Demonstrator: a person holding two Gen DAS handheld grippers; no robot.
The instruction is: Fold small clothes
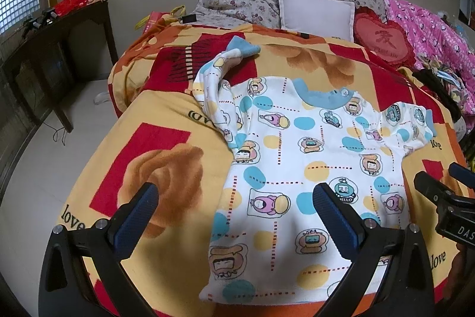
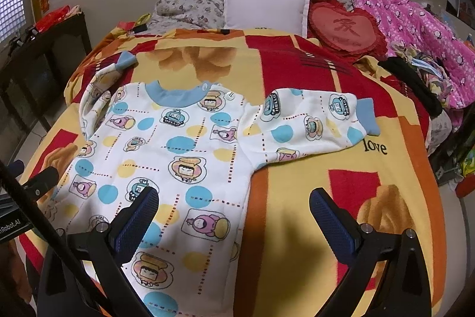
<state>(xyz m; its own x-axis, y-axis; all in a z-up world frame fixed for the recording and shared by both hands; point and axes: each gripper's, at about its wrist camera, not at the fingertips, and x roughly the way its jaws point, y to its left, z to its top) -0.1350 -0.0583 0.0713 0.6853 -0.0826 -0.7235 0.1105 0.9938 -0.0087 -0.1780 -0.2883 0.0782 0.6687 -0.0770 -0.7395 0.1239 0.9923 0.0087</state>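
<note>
A small white shirt (image 2: 166, 156) printed with cartoon figures lies face up and spread flat on the yellow and red blanket (image 2: 311, 198) covering the bed. One sleeve stretches sideways from the shirt; the other bends up past its blue collar. The left claw (image 1: 236, 204) hovers above the shirt's lower half, jaws wide apart. The right claw (image 2: 233, 210) hangs over the shirt's opposite edge, equally spread, gripping nothing.

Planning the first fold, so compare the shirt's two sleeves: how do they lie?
The left sleeve runs up toward the pillows, bunched and twisted, its cuff flipped over. The right sleeve stretches sideways, flat and nearly straight, cuff lying flat. Both are long, printed like the body, with blue cuffs, resting on the blanket.
</note>
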